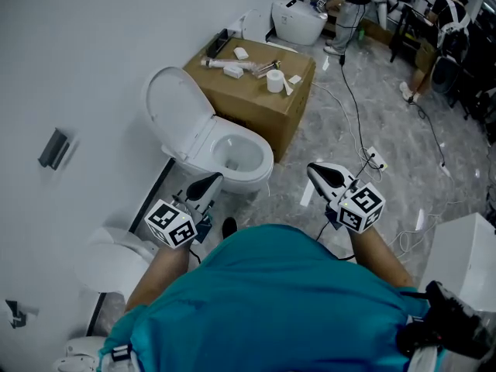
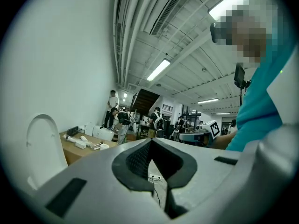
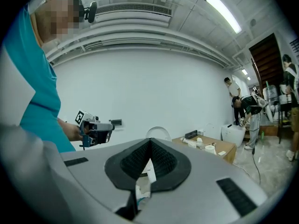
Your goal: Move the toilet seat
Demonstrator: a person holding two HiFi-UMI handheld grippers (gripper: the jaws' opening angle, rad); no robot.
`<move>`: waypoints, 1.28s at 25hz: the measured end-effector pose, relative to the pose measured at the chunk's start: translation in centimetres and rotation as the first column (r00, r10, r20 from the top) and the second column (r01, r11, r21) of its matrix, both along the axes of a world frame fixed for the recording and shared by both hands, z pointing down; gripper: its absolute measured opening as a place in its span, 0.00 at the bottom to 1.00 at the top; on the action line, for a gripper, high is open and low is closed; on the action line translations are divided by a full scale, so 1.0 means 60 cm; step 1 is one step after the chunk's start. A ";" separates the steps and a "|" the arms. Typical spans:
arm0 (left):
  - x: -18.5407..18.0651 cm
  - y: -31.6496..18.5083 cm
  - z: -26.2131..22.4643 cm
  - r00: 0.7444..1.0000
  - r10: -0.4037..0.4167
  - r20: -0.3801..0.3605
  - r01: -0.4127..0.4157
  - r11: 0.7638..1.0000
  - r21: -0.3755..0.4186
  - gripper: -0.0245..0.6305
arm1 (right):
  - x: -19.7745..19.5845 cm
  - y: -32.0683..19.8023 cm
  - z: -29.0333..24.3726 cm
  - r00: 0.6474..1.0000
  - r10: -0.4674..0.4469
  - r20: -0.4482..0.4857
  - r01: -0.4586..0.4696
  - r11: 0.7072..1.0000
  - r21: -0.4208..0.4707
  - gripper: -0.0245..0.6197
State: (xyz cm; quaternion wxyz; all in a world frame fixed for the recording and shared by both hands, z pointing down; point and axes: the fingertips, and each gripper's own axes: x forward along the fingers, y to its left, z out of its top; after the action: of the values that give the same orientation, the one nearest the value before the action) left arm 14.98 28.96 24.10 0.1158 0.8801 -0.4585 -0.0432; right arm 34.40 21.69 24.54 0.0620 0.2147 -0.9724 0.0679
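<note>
A white toilet (image 1: 246, 155) stands against the left wall, its lid and seat (image 1: 177, 108) tipped up and back and the bowl uncovered. My left gripper (image 1: 211, 180) hovers just in front of the bowl's near left side, jaws shut with nothing between them. Off to the right of the bowl, my right gripper (image 1: 313, 170) hangs over the floor, also shut and empty. The left gripper view has the shut tips (image 2: 150, 142) pointing above the floor, with the raised lid (image 2: 43, 143) at the left edge. In the right gripper view the tips (image 3: 150, 141) meet in front of the lid (image 3: 158, 133).
A cardboard box (image 1: 288, 107) with a paper roll and small parts stands behind the toilet. Another toilet (image 1: 297, 20) sits further back, and one more (image 1: 116, 260) by my left elbow. Cables (image 1: 353, 107) and a power strip (image 1: 373, 160) lie on the floor. People stand at the far end.
</note>
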 end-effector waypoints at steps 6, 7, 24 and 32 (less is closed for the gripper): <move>-0.070 -0.130 0.013 0.995 0.093 -0.024 -0.093 0.996 0.006 0.04 | -0.076 -0.101 0.004 0.998 0.056 -0.031 -0.055 0.998 0.016 0.04; -0.083 -0.155 0.014 0.993 0.114 -0.027 -0.114 0.993 0.004 0.04 | -0.090 -0.120 0.001 0.997 0.074 -0.031 -0.073 0.997 0.017 0.04; -0.290 -0.440 0.035 0.961 0.269 -0.061 -0.270 0.963 -0.010 0.04 | -0.277 -0.367 0.003 0.974 0.217 -0.066 -0.218 0.976 -0.005 0.04; -0.248 -0.513 0.077 0.982 0.186 -0.030 -0.188 0.980 -0.063 0.04 | -0.270 -0.487 0.051 0.995 0.091 -0.043 -0.093 0.995 -0.037 0.04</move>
State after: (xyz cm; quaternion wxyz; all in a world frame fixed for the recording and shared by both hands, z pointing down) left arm 0.11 -1.83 28.70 0.1537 0.9144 -0.3735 -0.0278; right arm 18.21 -7.52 27.58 0.0830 0.2593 -0.9584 0.0853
